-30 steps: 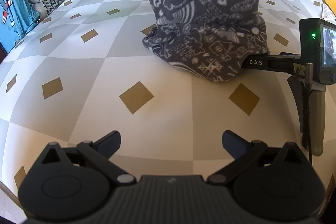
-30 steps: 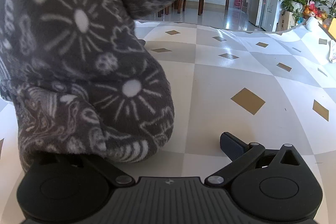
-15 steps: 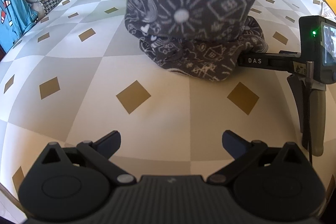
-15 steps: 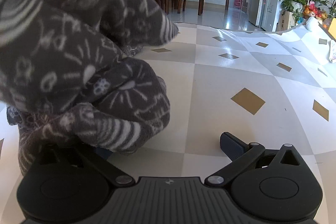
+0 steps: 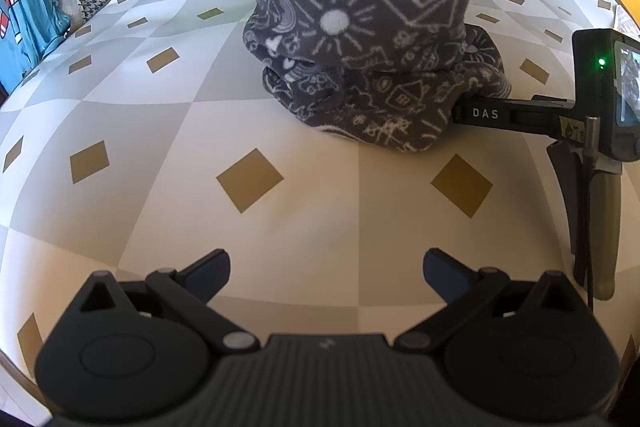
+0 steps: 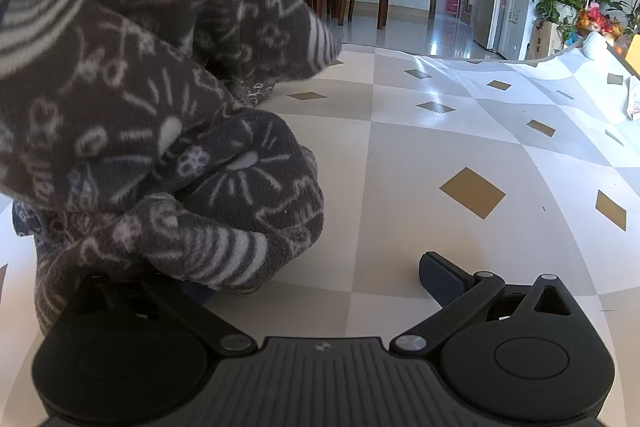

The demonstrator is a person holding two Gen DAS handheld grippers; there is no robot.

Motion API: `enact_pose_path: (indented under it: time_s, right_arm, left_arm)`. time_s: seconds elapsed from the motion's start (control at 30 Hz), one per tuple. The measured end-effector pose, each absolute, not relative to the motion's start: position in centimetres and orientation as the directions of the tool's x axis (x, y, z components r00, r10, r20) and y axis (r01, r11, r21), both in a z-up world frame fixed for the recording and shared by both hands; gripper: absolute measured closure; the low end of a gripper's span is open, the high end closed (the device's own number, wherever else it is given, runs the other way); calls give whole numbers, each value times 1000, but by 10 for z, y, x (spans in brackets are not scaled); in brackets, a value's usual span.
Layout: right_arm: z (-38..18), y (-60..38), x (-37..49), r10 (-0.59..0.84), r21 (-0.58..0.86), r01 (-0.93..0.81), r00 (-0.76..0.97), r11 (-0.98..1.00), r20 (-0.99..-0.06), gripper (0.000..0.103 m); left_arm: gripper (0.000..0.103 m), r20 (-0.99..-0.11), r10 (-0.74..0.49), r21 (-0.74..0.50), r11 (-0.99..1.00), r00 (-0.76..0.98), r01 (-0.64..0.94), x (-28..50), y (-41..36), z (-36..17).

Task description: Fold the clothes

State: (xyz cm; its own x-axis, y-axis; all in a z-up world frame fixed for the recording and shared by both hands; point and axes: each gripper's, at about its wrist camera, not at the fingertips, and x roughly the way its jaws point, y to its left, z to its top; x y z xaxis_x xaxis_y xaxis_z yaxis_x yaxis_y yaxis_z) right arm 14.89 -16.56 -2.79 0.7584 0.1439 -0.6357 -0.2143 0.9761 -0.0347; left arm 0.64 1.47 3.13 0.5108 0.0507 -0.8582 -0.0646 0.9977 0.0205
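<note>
My left gripper (image 5: 326, 269) hovers over the near part of the checkered tablecloth (image 5: 280, 227), its fingers spread wide with nothing between them. The grey doodle-print fleece garment (image 5: 372, 39) sits bunched in a heap at the far middle of the table. My right gripper (image 6: 316, 275) is also spread; its left finger is buried under the fleece's right edge, its right finger (image 6: 442, 277) bare.

Ahead of my left tool, a dark grey fleece garment (image 5: 372, 39) with white doodle print sits bunched in a heap; it drapes over my right tool's left finger.
</note>
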Motion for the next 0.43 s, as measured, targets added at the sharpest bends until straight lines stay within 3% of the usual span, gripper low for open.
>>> enact_pose_path:
  time_s: [0.43]
  right_arm:
    - [-28,-166,149,144,-35,-214,758,976,-636,0]
  left_arm:
    - [0,-856,40,6,998,516,-68,7,16,32]
